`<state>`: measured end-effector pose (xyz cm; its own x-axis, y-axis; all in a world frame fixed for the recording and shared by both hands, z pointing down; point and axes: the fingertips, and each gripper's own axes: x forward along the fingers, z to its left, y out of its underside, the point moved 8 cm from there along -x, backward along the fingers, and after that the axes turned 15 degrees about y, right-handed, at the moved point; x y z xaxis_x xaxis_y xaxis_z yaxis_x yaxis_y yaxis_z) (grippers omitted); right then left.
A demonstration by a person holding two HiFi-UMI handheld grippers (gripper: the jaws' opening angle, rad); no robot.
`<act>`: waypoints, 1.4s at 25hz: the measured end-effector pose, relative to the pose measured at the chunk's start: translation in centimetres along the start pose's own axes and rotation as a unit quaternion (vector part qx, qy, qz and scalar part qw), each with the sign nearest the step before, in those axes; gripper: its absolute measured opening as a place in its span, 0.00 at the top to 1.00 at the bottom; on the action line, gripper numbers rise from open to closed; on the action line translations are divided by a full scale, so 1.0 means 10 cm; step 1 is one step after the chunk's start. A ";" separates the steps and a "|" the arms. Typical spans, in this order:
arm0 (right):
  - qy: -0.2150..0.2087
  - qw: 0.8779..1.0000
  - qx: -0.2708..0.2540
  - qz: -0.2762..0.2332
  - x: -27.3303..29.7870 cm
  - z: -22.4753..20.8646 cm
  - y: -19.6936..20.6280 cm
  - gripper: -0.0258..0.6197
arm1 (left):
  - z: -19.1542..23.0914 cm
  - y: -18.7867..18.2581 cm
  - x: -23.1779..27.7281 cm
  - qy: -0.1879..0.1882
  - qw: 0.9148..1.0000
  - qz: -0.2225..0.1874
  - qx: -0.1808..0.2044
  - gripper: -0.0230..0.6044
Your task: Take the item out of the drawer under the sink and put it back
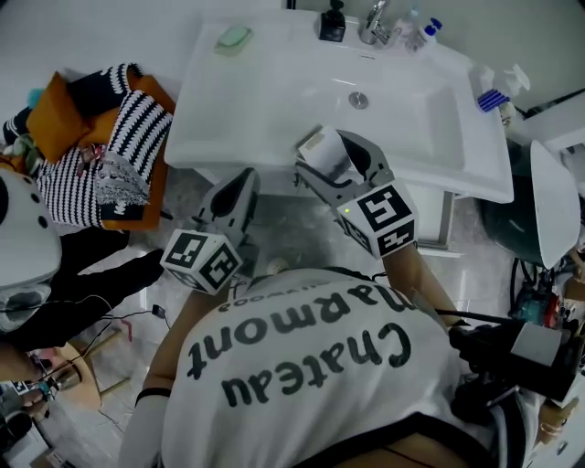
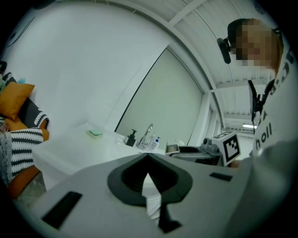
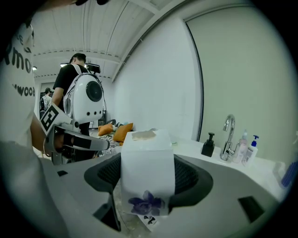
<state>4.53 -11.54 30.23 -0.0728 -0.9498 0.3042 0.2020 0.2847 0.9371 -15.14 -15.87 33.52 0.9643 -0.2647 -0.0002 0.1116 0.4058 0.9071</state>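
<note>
Right now your right gripper (image 3: pixel 148 174) is clamped on the white box with the purple flower (image 3: pixel 147 151). It holds the box upright over the front edge of the sink (image 1: pixel 274 101), so the box looks clear of the drawer. Your left gripper (image 2: pixel 148 175) hangs lower, jaws together and empty, probably kept free for the drawer.

The box (image 3: pixel 147 153) is white with a purple flower printed low on its face. The left gripper (image 2: pixel 148 174) and right gripper (image 1: pixel 324 157) are grey with black fingers (image 3: pixel 193 179) and black-and-white square markers. The sink (image 1: pixel 274 101) is white, the soap (image 1: pixel 232 37) pale green, the dispenser (image 1: pixel 333 22) black. An orange cushion (image 1: pixel 57 105) lies by black-and-white striped cloth (image 1: pixel 137 128). The shirt (image 1: pixel 311 402) is white with dark lettering.
</note>
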 end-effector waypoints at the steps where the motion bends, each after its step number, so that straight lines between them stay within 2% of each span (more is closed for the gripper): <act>1: -0.001 1.000 -0.001 0.000 0.05 0.04 -0.01 0.45 | 0.04 -0.02 -0.05 -0.004 1.000 -0.002 0.000 0.95; 19: -0.038 0.999 -0.025 -0.011 0.70 0.54 -0.28 0.45 | 0.52 -0.23 -0.70 -0.059 0.997 -0.040 0.009 0.95; 25: -0.048 0.998 -0.030 -0.014 0.86 0.60 -0.29 0.45 | 0.59 -0.17 -0.79 -0.077 0.996 -0.047 0.010 0.95; 35: -0.078 0.996 -0.038 0.012 1.25 0.59 -0.30 0.45 | 0.82 -0.21 -0.83 -0.105 0.993 -0.051 0.000 0.95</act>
<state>-2.75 -23.48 32.26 -0.2164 -0.9098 0.3543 0.2791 0.2901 0.9154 -25.38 -21.66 35.08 0.8765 -0.4815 -0.0031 0.2053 0.3680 0.9069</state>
